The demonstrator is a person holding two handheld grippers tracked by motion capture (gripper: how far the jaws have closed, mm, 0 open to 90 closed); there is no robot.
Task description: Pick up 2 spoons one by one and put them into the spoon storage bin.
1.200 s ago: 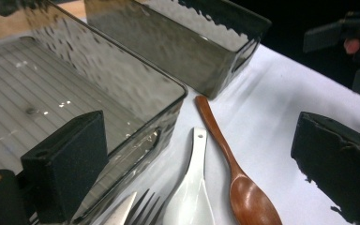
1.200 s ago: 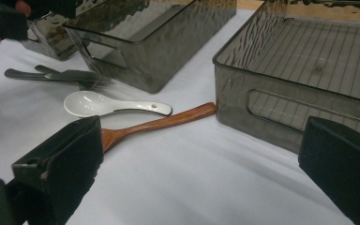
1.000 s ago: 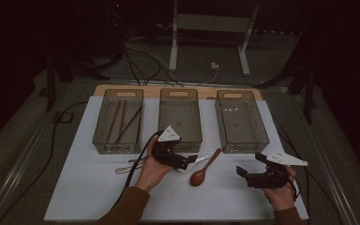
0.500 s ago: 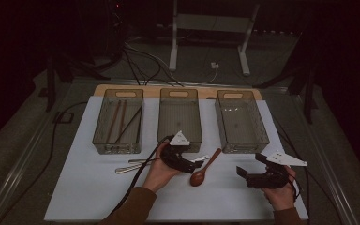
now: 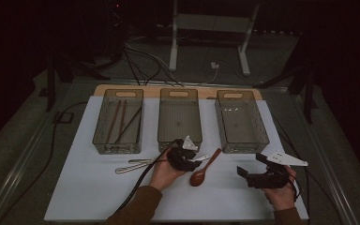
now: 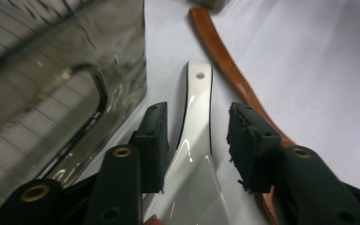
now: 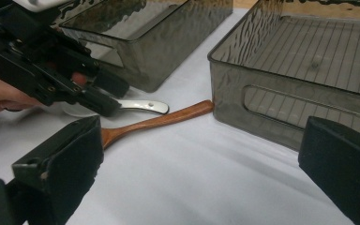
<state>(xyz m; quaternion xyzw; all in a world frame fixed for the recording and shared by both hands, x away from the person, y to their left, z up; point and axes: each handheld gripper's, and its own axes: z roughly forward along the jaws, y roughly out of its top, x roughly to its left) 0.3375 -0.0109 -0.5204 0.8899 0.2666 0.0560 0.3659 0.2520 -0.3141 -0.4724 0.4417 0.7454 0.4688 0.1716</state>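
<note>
Nearest, at the right, the right gripper (image 5: 249, 174) rests over the white table (image 5: 89, 187) with fingers wide and empty. Left of it, the left gripper (image 6: 198, 140) is set low over a glossy white ceramic spoon (image 6: 198, 105); its fingers (image 6: 155, 136) have just been closing and now stand narrow, one on each side of the handle, pads not yet pressing. The handle's long axis runs straight away between the fingers (parallel to them). A reddish-brown wooden spoon (image 5: 205, 168) lies just right of it. Farther off stand three smoky translucent plastic bins (image 5: 180, 119); the left one holds dark chopsticks (image 5: 122, 119).
</note>
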